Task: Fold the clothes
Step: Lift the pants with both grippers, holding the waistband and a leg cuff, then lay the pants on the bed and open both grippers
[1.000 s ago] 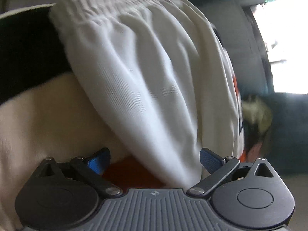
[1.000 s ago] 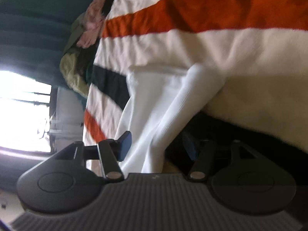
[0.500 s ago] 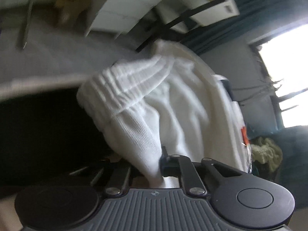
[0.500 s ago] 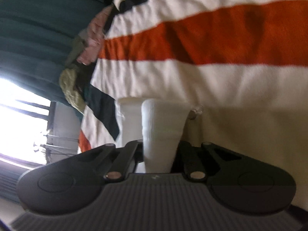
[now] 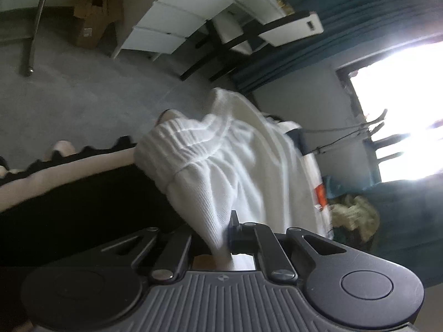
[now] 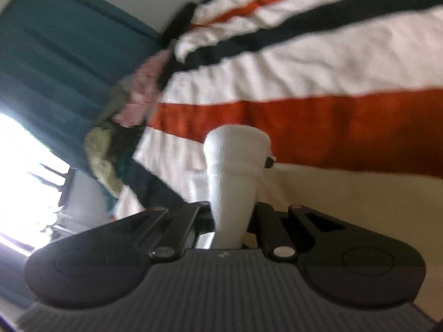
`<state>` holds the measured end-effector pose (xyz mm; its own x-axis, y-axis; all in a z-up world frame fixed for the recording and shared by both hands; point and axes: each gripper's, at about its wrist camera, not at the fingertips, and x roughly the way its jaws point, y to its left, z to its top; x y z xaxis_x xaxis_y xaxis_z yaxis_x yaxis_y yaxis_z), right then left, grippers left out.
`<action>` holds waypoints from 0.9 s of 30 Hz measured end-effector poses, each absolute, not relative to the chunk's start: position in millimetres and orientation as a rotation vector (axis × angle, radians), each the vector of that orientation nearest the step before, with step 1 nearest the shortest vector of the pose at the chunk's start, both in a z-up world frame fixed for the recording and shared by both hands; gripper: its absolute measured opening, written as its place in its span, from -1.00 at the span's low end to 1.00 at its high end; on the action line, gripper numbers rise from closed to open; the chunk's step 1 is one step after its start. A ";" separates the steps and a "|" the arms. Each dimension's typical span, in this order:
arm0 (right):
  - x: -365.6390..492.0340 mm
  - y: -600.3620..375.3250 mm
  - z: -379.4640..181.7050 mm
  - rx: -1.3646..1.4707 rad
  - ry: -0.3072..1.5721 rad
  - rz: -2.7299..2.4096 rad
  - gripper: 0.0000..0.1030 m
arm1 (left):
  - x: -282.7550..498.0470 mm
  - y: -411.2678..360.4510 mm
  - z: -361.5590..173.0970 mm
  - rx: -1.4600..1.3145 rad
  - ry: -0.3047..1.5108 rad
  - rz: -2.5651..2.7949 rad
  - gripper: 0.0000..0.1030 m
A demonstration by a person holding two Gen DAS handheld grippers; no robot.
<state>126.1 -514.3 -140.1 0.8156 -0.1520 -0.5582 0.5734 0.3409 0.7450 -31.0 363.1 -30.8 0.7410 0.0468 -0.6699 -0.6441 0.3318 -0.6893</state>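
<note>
Striped bedding in cream, orange and dark bands fills the space ahead of the right gripper, with teal curtains and a bright window off to its left. A heap of mixed clothes lies at the bedding's edge, left of the fingers. The right gripper is pinched tight on a rolled bunch of the white ribbed garment, which rises straight up from between its fingers; a small dark-and-metal bit beside the roll is too blurred to identify.

The left gripper is likewise clamped onto the white ribbed garment, gripping a narrow fold near the gathered waistband, and the cloth spreads forward and to the right from it. Beyond lie grey floor, a cardboard box and white drawers.
</note>
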 end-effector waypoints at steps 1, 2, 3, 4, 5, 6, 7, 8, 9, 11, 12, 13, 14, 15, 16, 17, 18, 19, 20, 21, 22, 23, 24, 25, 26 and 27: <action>127.5 -516.3 -146.3 1.139 0.475 -0.517 -0.87 | -33.4 364.1 -40.3 -1.143 0.632 0.504 -0.88; 128.6 -517.4 -153.6 1.142 0.532 -0.556 -0.87 | -34.9 365.6 -49.2 -1.138 0.652 0.508 -0.88; 126.0 -519.9 -160.2 1.163 0.550 -0.573 -0.87 | -36.0 367.3 -57.8 -1.135 0.672 0.510 -0.87; 123.4 -522.4 -166.9 1.184 0.567 -0.590 -0.84 | -38.2 368.1 -64.3 -1.135 0.685 0.512 -0.87; 120.7 -525.0 -173.5 1.205 0.584 -0.606 -0.81 | -40.7 368.5 -70.1 -1.136 0.695 0.515 -0.86; 118.1 -527.5 -180.2 1.226 0.601 -0.623 -0.80 | -43.0 368.8 -72.5 -1.139 0.698 0.506 -0.84; 115.8 -529.4 -180.8 1.242 0.595 -0.616 -0.80 | -45.2 369.0 -74.0 -1.143 0.698 0.494 -0.80; 113.4 -531.4 -181.4 1.259 0.589 -0.609 -0.78 | -45.6 368.5 -72.5 -1.132 0.704 0.482 -0.77; 114.0 -530.9 -178.6 1.238 0.595 -0.612 -0.77 | -45.5 367.7 -70.1 -1.118 0.710 0.470 -0.70; 114.7 -528.8 -171.8 1.191 0.604 -0.626 -0.56 | -47.8 366.4 -65.3 -1.080 0.728 0.446 -0.62; 114.9 -527.1 -168.2 1.171 0.603 -0.639 -0.49 | -47.6 364.1 -62.3 -1.053 0.741 0.436 -0.56; 114.6 -526.3 -164.3 1.157 0.596 -0.645 -0.26 | -48.6 357.2 -55.1 -0.999 0.745 0.437 -0.42; 113.4 -523.7 -157.9 1.138 0.587 -0.636 0.11 | -50.0 349.0 -46.7 -0.938 0.745 0.440 -0.28; 112.2 -521.1 -151.4 1.120 0.578 -0.628 0.32 | -51.5 340.9 -38.2 -0.877 0.746 0.442 0.08; 113.9 -516.6 -143.7 1.080 0.575 -0.612 0.58 | -52.9 332.7 -29.8 -0.816 0.746 0.444 0.37; 115.7 -512.0 -136.0 1.041 0.571 -0.595 0.62 | -54.3 324.5 -21.4 -0.756 0.745 0.446 0.48; 116.0 -505.7 -127.1 0.995 0.554 -0.588 0.61 | -55.8 316.4 -13.0 -0.695 0.744 0.448 0.62; 116.4 -499.3 -118.1 0.950 0.538 -0.580 0.61 | -57.2 308.2 -4.6 -0.634 0.743 0.449 0.68; 116.7 -492.9 -109.2 0.905 0.521 -0.573 0.61 | -58.6 300.1 3.8 -0.573 0.741 0.451 0.72; 117.0 -486.5 -100.2 0.859 0.504 -0.565 0.61 | -60.0 289.1 12.0 -0.513 0.724 0.450 0.82; 116.4 -477.7 -90.6 0.812 0.476 -0.564 0.61 | -58.1 276.0 19.0 -0.456 0.699 0.442 0.89; 115.7 -468.9 -80.9 0.764 0.449 -0.562 0.61 | -55.3 262.4 25.7 -0.400 0.672 0.433 0.89; 115.5 -459.6 -72.7 0.722 0.426 -0.546 0.61 | -50.6 248.5 31.0 -0.354 0.646 0.418 0.89; 115.3 -450.3 -64.6 0.679 0.404 -0.530 0.61 | -45.3 234.4 36.0 -0.312 0.620 0.403 0.90; 116.1 -438.5 -58.4 0.635 0.397 -0.489 0.62 | -40.0 220.3 41.0 -0.269 0.595 0.387 0.90; 116.9 -426.6 -52.1 0.591 0.391 -0.447 0.61 | -36.2 206.2 45.9 -0.233 0.571 0.365 0.91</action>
